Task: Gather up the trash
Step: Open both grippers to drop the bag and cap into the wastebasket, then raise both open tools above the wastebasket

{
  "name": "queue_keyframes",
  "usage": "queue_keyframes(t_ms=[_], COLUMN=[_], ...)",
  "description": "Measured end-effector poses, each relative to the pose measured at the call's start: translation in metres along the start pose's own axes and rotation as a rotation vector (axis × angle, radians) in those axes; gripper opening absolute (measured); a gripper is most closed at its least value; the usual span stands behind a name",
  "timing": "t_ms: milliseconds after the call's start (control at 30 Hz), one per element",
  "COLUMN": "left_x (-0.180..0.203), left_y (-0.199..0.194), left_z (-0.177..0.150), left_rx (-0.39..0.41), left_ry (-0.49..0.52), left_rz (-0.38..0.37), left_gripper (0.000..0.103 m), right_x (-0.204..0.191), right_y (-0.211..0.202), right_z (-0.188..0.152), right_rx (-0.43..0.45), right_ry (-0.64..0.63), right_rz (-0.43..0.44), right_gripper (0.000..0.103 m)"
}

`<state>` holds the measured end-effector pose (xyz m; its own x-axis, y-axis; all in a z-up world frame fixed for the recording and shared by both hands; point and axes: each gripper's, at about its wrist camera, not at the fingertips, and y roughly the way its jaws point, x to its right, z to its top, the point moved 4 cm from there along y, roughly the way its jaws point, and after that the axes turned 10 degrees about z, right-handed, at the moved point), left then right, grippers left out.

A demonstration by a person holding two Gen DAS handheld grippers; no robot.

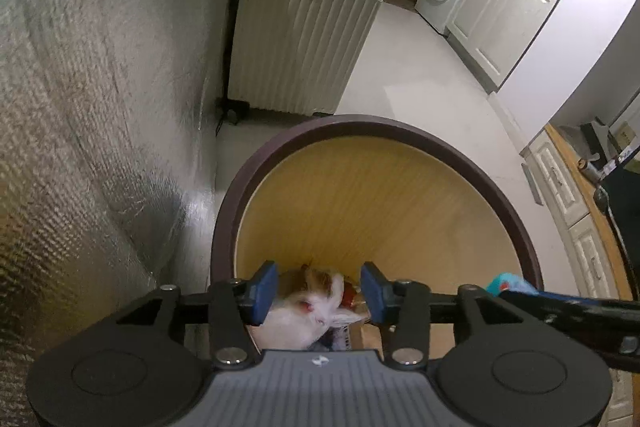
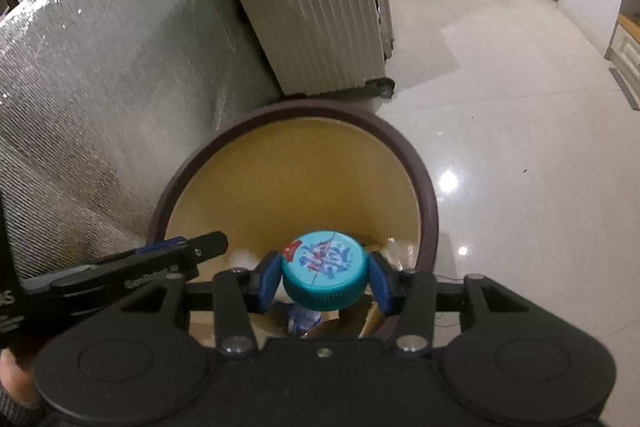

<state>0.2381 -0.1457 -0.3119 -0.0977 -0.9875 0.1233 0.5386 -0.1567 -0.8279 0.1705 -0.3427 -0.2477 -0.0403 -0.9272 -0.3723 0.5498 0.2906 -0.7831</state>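
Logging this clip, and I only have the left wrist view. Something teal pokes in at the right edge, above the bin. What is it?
Observer: A teal bottle cap, clamped between the blue pads of the right gripper and held above the bin.
Operator: Does my left gripper look empty from that side?
Observer: Yes. In the right wrist view the left gripper shows side-on over the bin's near rim, with nothing hanging from its fingers.
Operator: Anything in the bin under the cap?
Observer: A bluish clear plastic item lies below it, too blurred to name.
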Motion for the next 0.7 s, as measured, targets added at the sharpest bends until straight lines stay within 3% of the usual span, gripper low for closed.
queue_keyframes(t_ms=[133,333,467,567,700], left_x=[-0.003,-0.003,0.001,0.005,0.005], left_y=[-0.010,-0.025,-0.039,-0.046,-0.043], left_z=[0.003,0.000,0.000,-0.003,-0.007], left_rx=[0.020,0.024,0.047,0.048,0.018], left_ry=[-0.014,-0.015,0.012,0.052,0.072], left_rz=[0.005,-0.005,0.020,0.010,0.028], left_gripper=[0.062,0.069,0.086,0.091,0.094], right_x=[0.000,0.003,0.005,0.006,0.005], right_y=[0.011,0.028,0.039,0.044,0.041], right_z=[0.003,0.027,0.044,0.052,0.049], right_rx=[-0.022,-0.010,0.020,0.040,0.023], right_ry=[0.005,0.006,0.048,0.065,0.055], right_rz=[-0.012,-0.040,0.006,-0.003,-0.022], right_gripper=[0.048,0.048,0.050,0.063,0.066])
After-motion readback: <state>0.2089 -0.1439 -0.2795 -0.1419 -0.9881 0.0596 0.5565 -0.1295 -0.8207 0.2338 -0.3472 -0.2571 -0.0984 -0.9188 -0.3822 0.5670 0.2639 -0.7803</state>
